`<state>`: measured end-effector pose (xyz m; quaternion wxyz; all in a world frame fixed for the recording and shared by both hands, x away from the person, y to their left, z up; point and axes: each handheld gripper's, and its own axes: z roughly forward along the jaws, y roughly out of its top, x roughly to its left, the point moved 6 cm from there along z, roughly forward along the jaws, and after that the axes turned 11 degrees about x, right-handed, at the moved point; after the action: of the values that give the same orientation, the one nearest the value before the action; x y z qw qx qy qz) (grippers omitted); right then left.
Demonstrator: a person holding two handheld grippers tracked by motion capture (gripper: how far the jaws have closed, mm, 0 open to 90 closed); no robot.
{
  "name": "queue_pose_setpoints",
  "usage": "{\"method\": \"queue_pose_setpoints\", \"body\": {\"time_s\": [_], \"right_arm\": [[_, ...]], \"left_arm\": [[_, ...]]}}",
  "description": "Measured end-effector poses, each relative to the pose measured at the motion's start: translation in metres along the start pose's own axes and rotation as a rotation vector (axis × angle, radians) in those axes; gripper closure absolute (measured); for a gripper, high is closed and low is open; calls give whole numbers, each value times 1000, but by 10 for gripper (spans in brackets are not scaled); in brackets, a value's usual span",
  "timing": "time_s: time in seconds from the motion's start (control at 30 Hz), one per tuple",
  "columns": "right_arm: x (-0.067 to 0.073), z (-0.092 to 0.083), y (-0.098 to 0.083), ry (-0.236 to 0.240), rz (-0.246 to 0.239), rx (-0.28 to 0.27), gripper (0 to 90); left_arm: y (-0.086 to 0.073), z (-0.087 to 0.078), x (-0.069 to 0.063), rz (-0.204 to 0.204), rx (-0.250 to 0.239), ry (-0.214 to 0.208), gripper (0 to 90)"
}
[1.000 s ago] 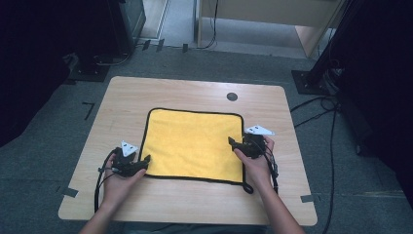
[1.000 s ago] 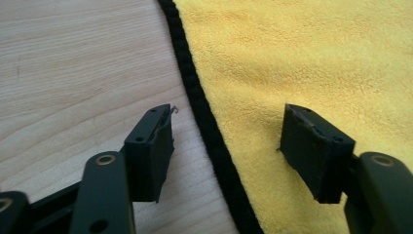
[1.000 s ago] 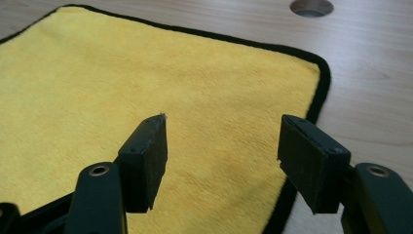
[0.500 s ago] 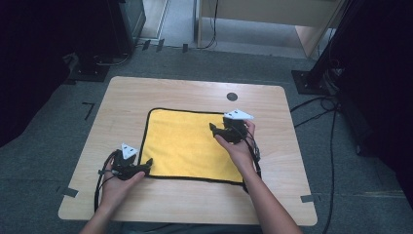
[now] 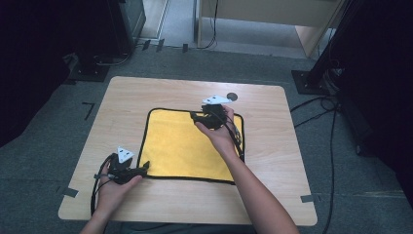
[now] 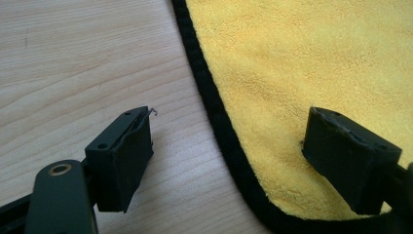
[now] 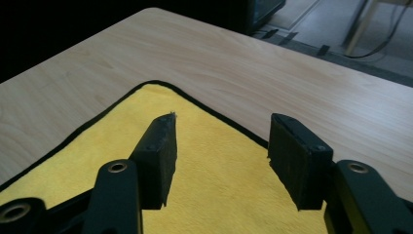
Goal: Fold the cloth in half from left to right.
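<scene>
straddling yellow cloth (image 6: 302,63) hem, left tongs (image 6: 229,161) apart, high view vague

wooden table (image 5: 146,97), round black grommet (image 5: 232,96), grey carpet floor (image 5: 58,117), floor cables (image 5: 321,105)

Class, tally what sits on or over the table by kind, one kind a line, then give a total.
Yellow cloth: 1
Tongs: 2, the left tongs and the right tongs
Black disc: 1
Total: 4
</scene>
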<state>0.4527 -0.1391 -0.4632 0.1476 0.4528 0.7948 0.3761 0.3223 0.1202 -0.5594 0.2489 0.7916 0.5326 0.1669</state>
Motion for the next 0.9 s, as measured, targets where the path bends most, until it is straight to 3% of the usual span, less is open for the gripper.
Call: {"method": "queue_pose_setpoints", "body": {"time_s": [0.3, 0.6, 0.77, 0.9], "right_arm": [[32, 55, 15, 49, -80, 73, 491], [53, 112, 30, 84, -97, 114, 528], [58, 142, 33, 73, -96, 150, 529], [63, 161, 36, 86, -70, 181, 524]], "left_arm": [[-3, -2, 0, -6, 1, 4, 195], [-12, -10, -1, 3, -12, -11, 251], [-14, -12, -3, 24, -21, -28, 346], [-13, -12, -4, 31, -26, -34, 383]]}}
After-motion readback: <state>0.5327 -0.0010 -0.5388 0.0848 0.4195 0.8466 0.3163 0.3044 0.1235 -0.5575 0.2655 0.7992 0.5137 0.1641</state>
